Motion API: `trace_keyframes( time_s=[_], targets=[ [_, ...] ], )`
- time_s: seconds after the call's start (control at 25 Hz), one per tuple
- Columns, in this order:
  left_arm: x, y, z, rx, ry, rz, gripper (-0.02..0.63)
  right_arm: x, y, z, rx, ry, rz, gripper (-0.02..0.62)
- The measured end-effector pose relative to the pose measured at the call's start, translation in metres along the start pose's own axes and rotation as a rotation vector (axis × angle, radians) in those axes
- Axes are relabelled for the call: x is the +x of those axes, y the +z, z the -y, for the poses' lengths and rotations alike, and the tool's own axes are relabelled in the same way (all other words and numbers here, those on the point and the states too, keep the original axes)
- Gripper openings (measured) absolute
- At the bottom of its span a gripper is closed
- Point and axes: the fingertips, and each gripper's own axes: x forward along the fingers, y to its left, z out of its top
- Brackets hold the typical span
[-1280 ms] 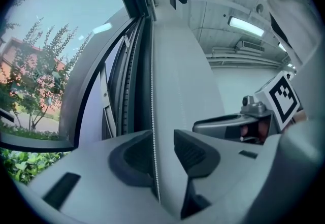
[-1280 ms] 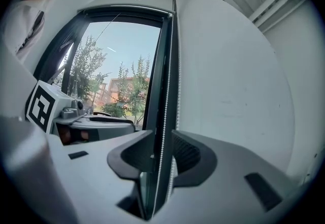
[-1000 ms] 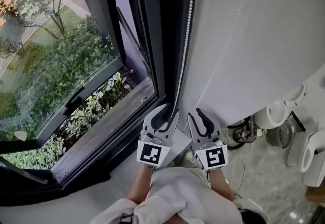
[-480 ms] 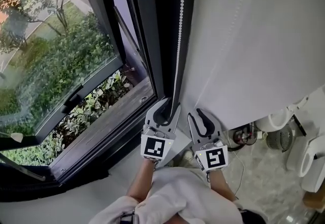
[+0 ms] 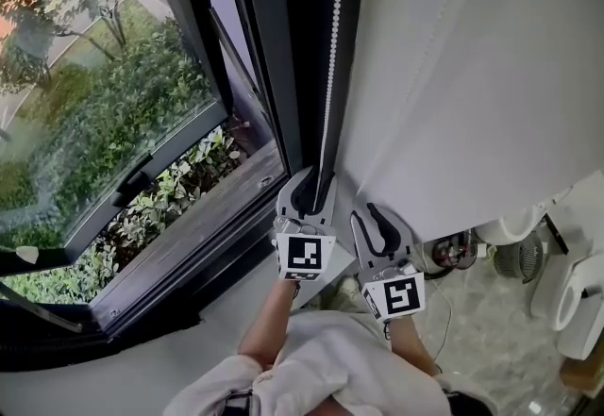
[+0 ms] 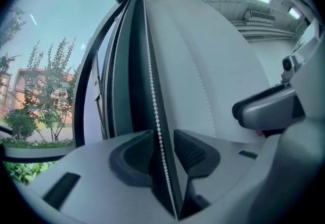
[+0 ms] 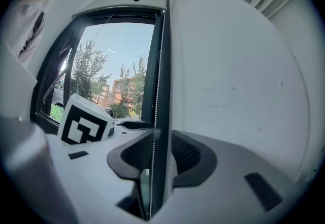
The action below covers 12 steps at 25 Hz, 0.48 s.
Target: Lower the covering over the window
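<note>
A white bead chain (image 5: 330, 56) hangs down the dark window frame (image 5: 278, 46). My left gripper (image 5: 311, 190) reaches up at the chain's lower end. In the left gripper view the chain (image 6: 152, 81) runs down between the jaws along the left pad, with a gap still showing beside it, so that gripper (image 6: 163, 149) is open around it. My right gripper (image 5: 376, 219) sits just right of it and lower, near the white surface (image 5: 472, 74), open. In the right gripper view the chain (image 7: 157, 81) lines up with the jaw gap (image 7: 161, 152). No window covering shows.
The window sash (image 5: 142, 180) is tilted outward, with shrubs (image 5: 113, 122) and a wooden sill (image 5: 217, 216) below. At the lower right, a small fan (image 5: 517, 249), cables (image 5: 453, 249) and white items stand on the floor. The person's sleeves fill the bottom centre.
My left gripper has moved up and slightly right along the chain, closer to the frame. The right gripper has stayed about where it was.
</note>
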Motion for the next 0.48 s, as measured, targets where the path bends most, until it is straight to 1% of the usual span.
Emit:
trace_keyframes(
  time_s=[0.08, 0.12, 0.16, 0.2, 0.36, 0.48],
  targets=[
    [0.003, -0.006, -0.003, 0.007, 0.03, -0.02, 0.132, -0.002, 0.0, 0.0, 0.0, -0.002, 0.0, 0.109],
    [0.004, -0.008, -0.004, 0.012, 0.041, -0.027, 0.118, -0.003, 0.0, 0.0, 0.0, -0.004, 0.001, 0.109],
    [0.004, -0.009, -0.005, 0.015, 0.046, -0.028, 0.091, -0.004, 0.0, -0.001, 0.0, -0.005, 0.002, 0.109],
    [0.004, -0.009, -0.005, 0.014, 0.045, -0.026, 0.091, -0.006, 0.0, 0.0, -0.001, -0.007, 0.003, 0.109],
    [0.004, -0.005, -0.004, -0.019, 0.0, -0.016, 0.061, -0.01, 0.006, 0.001, -0.007, -0.01, 0.013, 0.109],
    [-0.001, -0.007, 0.0, -0.027, -0.042, -0.022, 0.017, -0.012, 0.013, -0.004, -0.019, -0.005, 0.032, 0.109]
  ],
)
